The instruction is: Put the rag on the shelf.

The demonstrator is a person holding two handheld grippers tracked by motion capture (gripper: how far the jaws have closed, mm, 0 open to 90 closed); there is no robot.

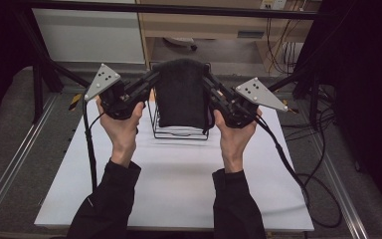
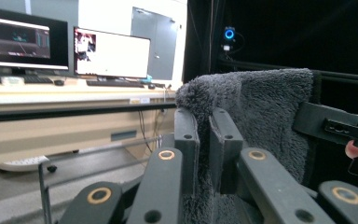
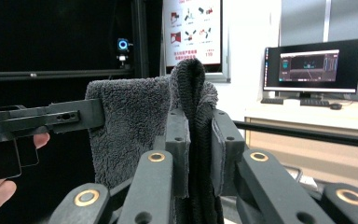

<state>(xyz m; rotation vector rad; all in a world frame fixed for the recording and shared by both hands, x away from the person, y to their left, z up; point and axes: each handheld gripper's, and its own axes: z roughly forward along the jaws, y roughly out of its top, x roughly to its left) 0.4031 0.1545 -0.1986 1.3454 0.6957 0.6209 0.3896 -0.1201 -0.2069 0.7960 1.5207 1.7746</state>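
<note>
no words can be read. the poster (image 3: 192,30) on the wall, up behind the right claw's (image 3: 199,140) towel (image 3: 135,126), has red pictures and print too small to read.

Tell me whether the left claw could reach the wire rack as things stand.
Probably not yet: the left claw is shut on the dark towel, which hangs over the wire rack and covers most of it.

Dark grey fluffy towel (image 1: 181,92) hangs upright above a wire rack (image 1: 179,130).
</note>
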